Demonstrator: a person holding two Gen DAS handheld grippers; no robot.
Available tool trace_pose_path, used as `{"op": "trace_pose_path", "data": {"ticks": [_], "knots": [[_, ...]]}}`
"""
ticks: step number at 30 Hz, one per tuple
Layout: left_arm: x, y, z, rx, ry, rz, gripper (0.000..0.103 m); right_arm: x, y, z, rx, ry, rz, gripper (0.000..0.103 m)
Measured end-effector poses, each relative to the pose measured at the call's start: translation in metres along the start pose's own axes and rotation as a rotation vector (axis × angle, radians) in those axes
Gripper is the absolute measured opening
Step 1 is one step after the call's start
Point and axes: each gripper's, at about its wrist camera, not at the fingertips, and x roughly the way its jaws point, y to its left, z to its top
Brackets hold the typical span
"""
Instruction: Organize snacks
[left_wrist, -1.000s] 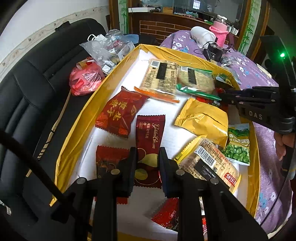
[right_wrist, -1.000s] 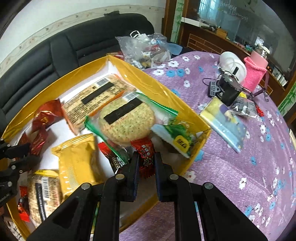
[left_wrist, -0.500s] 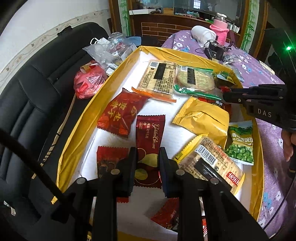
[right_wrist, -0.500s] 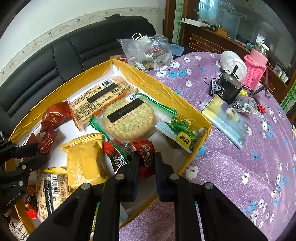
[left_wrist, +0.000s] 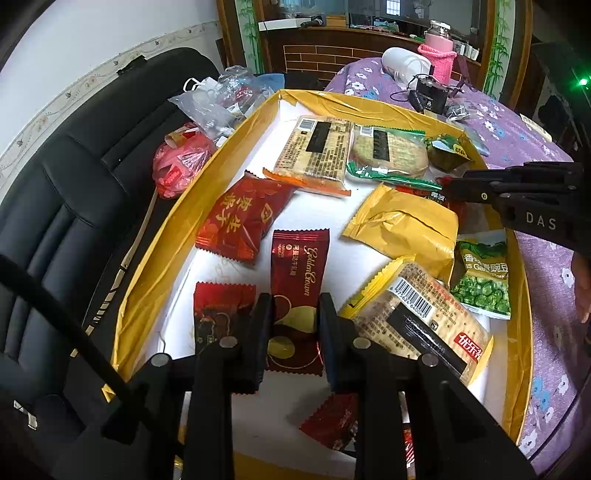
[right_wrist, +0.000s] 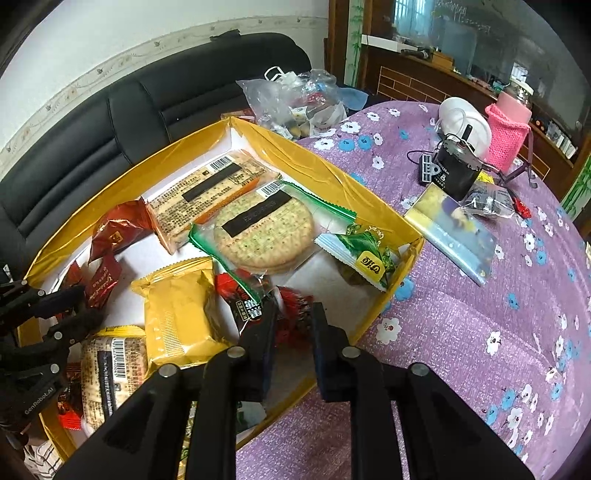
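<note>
Jaws first: your left gripper stands nearly shut, its pads astride the lower half of the long dark-red foil wafer packet; whether they pinch the foil or hover just above it cannot be told from either view. Your right gripper has its jaws opening over the small crinkled red candy wrapper, which lies between them on the box floor; the pads look clear of it.

All of this sits in the shallow yellow-walled cardboard box with a white floor, set on the purple flowered surface beside the black leather sofa. The red wrapper lies by the box's right wall, against the yellow foil pastry pouch and under the edge of the clear green-trimmed bag of round crackers. The wafer packet lies mid-floor near the box's near wall, between the square dark-red foil sachet and the clear bag of square crackers.

To release well, let the right jaws part fully, then lift straight up so the pads do not drag the wrapper or snag the green-trimmed bag. Keep the left gripper quiet meanwhile; if you lift the wafer packet, grip it squarely across its width so the slick foil does not swing.
</note>
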Motion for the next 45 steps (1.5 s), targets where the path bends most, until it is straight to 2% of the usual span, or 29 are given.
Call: {"op": "trace_pose_path", "data": {"ticks": [3,5,6,8,10,11,12,16,18,24,33,36,38,40,45], "knots": [[-0.002,0.000,-0.001,-0.002,-0.005,0.003,0.034,-0.006,0.000,-0.001,0.008,-0.017,0.005,0.034],[-0.004,0.000,-0.001,-0.006,-0.016,0.012,0.050,-0.011,-0.001,-0.003,0.021,-0.028,0.016,0.036],[-0.004,0.001,-0.001,-0.011,-0.023,0.015,0.055,-0.013,-0.002,-0.004,0.027,-0.032,0.024,0.038],[-0.008,0.004,-0.002,-0.032,-0.043,0.010,0.072,-0.019,-0.004,-0.007,0.044,-0.047,0.042,0.040],[-0.011,0.006,-0.003,-0.048,-0.057,-0.002,0.078,-0.026,-0.006,-0.011,0.054,-0.061,0.055,0.044],[-0.013,0.007,-0.003,-0.052,-0.061,-0.005,0.080,-0.030,-0.007,-0.013,0.062,-0.067,0.056,0.050],[-0.013,0.007,-0.003,-0.053,-0.062,-0.004,0.081,-0.033,-0.007,-0.014,0.069,-0.073,0.055,0.057],[-0.015,0.002,-0.004,-0.036,-0.068,0.005,0.082,-0.046,-0.010,-0.023,0.101,-0.092,0.090,0.060],[-0.016,0.000,-0.004,-0.031,-0.071,0.003,0.085,-0.052,-0.010,-0.028,0.115,-0.096,0.113,0.069],[-0.022,-0.001,-0.007,-0.031,-0.082,-0.016,0.088,-0.068,-0.007,-0.047,0.141,-0.097,0.165,0.080],[-0.036,0.001,-0.017,-0.048,-0.116,-0.041,0.091,-0.091,-0.002,-0.073,0.123,-0.105,0.154,0.085],[-0.038,0.003,-0.020,-0.065,-0.100,-0.055,0.094,-0.095,-0.003,-0.078,0.133,-0.103,0.152,0.088],[-0.040,0.002,-0.022,-0.063,-0.098,-0.034,0.096,-0.098,-0.002,-0.081,0.144,-0.114,0.148,0.091],[-0.043,-0.001,-0.025,-0.051,-0.108,-0.009,0.097,-0.099,-0.002,-0.084,0.157,-0.124,0.141,0.103],[-0.048,-0.005,-0.031,-0.033,-0.120,0.059,0.097,-0.098,0.004,-0.088,0.163,-0.124,0.153,0.103]]}}
